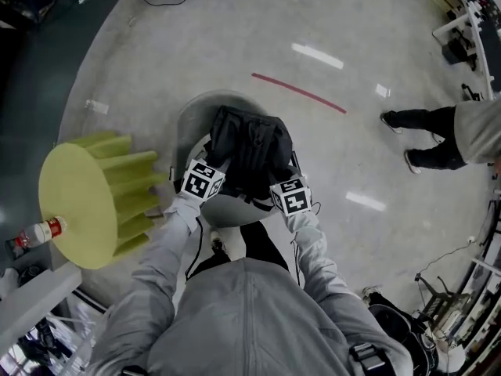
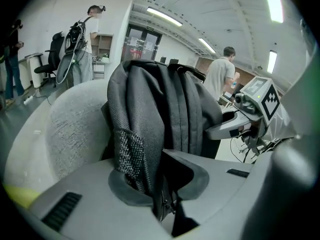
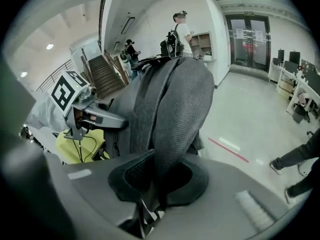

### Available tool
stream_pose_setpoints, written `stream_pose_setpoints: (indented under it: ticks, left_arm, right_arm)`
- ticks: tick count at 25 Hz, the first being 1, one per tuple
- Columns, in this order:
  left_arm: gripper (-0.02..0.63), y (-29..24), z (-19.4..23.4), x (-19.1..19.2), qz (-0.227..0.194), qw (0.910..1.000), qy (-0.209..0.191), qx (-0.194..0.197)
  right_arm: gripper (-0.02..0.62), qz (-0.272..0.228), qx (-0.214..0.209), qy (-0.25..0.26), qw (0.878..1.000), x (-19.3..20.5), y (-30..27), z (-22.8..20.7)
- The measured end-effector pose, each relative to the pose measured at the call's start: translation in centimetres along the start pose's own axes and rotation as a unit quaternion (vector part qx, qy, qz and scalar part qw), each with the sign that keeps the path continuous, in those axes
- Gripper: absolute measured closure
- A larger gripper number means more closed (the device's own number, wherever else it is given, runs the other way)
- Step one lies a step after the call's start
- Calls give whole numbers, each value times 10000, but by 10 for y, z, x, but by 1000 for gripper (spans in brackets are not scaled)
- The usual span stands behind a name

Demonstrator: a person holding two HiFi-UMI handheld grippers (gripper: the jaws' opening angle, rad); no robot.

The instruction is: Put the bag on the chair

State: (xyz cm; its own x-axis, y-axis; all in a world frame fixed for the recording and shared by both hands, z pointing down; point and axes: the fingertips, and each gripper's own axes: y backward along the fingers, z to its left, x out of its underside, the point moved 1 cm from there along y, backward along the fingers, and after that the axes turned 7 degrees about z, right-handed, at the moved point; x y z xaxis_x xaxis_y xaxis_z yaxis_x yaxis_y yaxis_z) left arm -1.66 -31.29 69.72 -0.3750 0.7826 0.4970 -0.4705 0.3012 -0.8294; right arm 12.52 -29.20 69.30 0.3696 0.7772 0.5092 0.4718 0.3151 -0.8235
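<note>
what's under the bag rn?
Grey chair; its rim shows round the bag. The seat under it is covered, so contact can't be seen.

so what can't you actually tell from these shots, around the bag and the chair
- Chair seat: head view, the bag covers it, so how the bag rests on it is unseen.
- Left gripper: left gripper view, bag fabric fills the gap between the jaws, so whether the pads press on it is unclear.
- Bystander: head view, cut off by the right edge.
- Bottle label: head view, too small to read.
</note>
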Motion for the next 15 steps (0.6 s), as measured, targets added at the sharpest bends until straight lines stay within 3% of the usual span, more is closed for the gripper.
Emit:
stream_pose_setpoints:
  ticks: [9, 15]
  left_arm:
    - [517, -45, 13, 18, 403, 9988, 243, 99]
    - [493, -54, 21, 27, 419, 9984, 375, 59]
  right_arm:
    - [537, 468, -9, -135, 9988, 9, -41, -26]
    - [515, 502, 29, -175, 9986, 15, -51, -36]
